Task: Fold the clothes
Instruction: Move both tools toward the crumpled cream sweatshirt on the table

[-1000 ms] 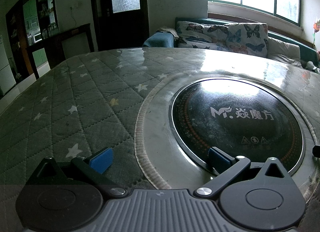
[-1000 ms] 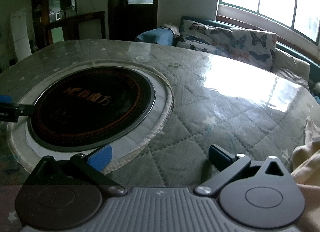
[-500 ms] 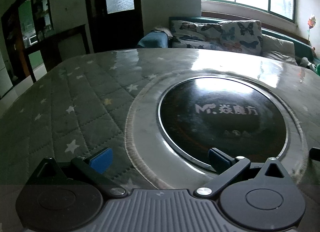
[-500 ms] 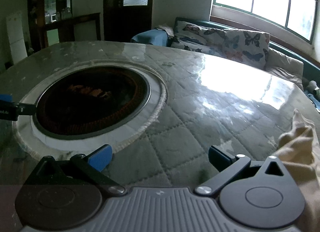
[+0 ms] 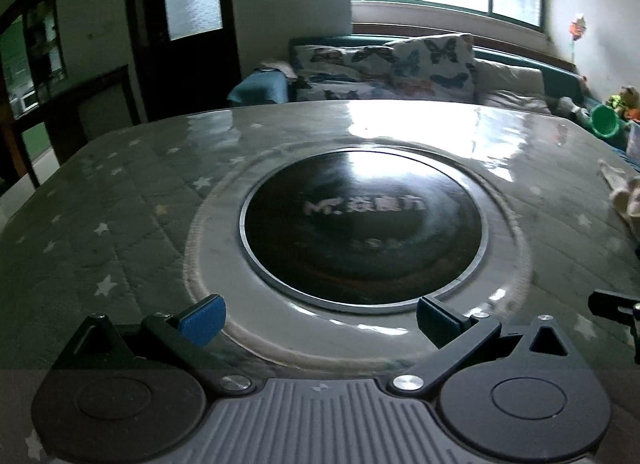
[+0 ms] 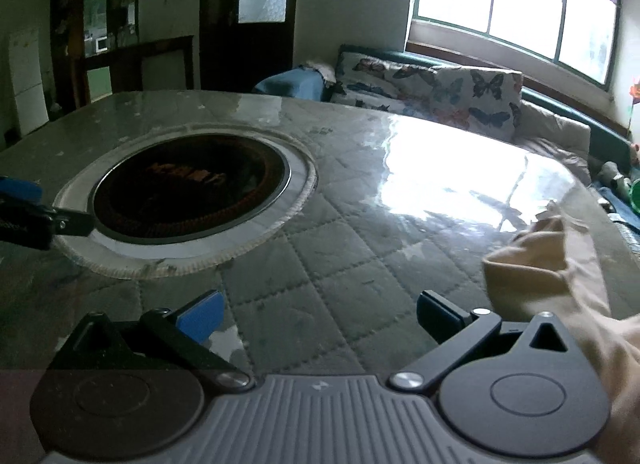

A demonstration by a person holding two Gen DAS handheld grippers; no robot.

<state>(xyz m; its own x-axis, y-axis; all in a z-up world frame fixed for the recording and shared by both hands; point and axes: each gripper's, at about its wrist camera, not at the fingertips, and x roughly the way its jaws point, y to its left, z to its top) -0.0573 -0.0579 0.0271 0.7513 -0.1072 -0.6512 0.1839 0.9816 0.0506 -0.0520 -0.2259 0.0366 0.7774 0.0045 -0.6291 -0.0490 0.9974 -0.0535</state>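
A cream-coloured garment (image 6: pixel 560 276) lies crumpled at the right of the quilted table, just right of my right gripper (image 6: pixel 320 314), which is open and empty. In the left wrist view a bit of the same garment (image 5: pixel 624 194) shows at the far right edge. My left gripper (image 5: pixel 320 318) is open and empty, hovering over the near rim of the round black hotplate (image 5: pixel 360 224). The left gripper's blue finger (image 6: pixel 20 190) shows at the left edge of the right wrist view, and the right gripper's dark finger (image 5: pixel 612 304) at the right edge of the left wrist view.
The table (image 6: pixel 340 244) has a grey star-patterned quilted cover under glossy plastic. The hotplate (image 6: pixel 188 188) is set in its middle. A sofa with butterfly cushions (image 5: pixel 384 68) stands behind it, under a window. A green cup (image 5: pixel 606 122) sits at far right.
Both grippers have pulled back and risen, so more of the table shows. The right view has swung right, bringing more of the cream garment into sight. Both jaws stay open.
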